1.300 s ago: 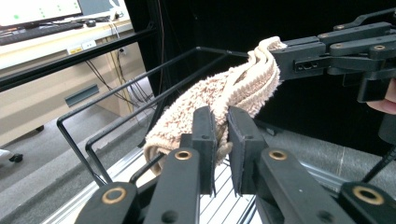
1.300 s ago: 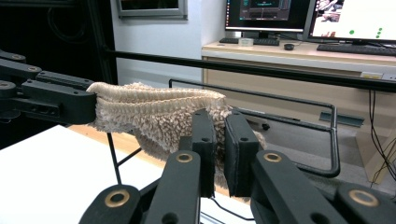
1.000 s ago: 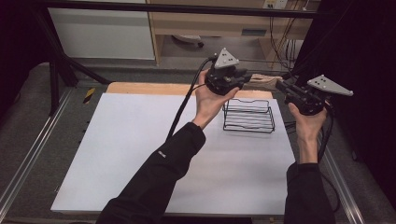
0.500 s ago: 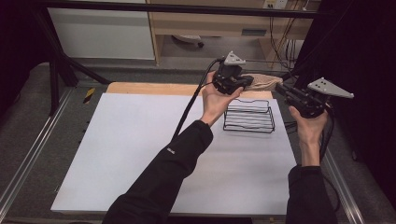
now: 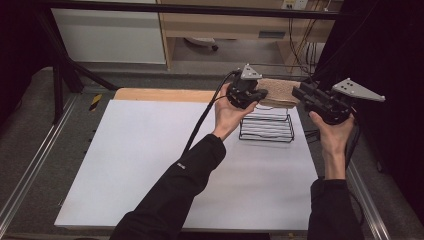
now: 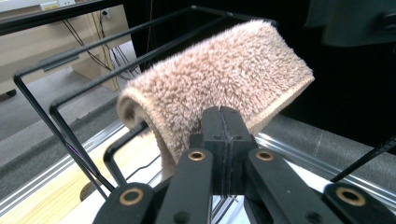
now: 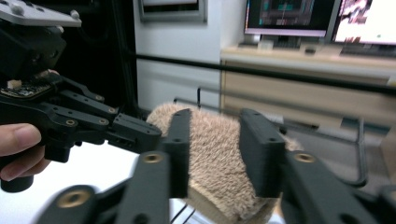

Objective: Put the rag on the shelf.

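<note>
Left gripper point(image 5: 257, 95) pinches one towel point(image 5: 279, 91) over one rack point(image 5: 266, 128) (right gripper point(image 5: 301, 93) loosening).

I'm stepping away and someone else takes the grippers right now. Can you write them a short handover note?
Left gripper: jaws shut, pinching the lower edge of the tan fuzzy towel.
Right gripper: jaws have just been opening; they stand open with the towel's other end between them, and whether the pads touch it is unclear.
Things: the towel is draped over the top bars of the black wire rack, at the far right of the white table.
Done: towel hung over the rack.
Left: probably let go with both grippers, check the towel stays, and draw the hands back.
</note>
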Demonstrator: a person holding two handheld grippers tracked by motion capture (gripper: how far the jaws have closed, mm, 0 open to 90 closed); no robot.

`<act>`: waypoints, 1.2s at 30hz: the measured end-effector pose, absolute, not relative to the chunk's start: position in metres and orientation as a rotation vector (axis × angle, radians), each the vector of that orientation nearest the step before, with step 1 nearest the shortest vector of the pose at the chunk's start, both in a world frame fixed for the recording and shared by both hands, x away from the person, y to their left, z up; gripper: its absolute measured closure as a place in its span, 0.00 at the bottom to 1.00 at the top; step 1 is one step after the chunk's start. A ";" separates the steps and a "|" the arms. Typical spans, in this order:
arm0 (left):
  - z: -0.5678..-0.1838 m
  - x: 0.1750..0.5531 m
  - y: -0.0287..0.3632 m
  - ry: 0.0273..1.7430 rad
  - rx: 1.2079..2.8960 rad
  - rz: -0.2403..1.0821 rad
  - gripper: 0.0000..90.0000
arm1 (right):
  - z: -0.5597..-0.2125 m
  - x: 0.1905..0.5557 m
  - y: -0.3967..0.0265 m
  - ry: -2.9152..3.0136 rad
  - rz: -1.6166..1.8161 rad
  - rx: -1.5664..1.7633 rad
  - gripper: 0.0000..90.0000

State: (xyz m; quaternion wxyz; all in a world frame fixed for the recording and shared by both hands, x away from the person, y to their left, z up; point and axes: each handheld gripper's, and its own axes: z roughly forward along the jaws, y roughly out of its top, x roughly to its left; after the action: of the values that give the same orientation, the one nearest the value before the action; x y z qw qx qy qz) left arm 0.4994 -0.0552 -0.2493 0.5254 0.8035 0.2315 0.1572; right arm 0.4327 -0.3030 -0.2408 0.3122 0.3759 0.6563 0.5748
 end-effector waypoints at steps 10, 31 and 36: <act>-0.259 0.503 -0.054 0.556 1.931 0.381 0.98 | -0.278 0.450 -0.309 1.761 1.408 1.167 0.99; -0.250 0.484 -0.014 0.589 1.918 0.391 0.67 | -0.267 0.429 -0.299 1.766 1.445 1.100 0.71; -0.253 0.477 0.004 0.603 1.928 0.379 0.54 | -0.267 0.423 -0.294 1.781 1.447 1.107 0.59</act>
State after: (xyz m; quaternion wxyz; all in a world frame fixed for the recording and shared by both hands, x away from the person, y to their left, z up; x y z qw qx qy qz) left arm 0.4770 0.0044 -0.2532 0.5169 0.8030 0.2511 0.1580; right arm 0.4234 -0.2940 -0.2666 0.2927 0.4155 0.6684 0.5431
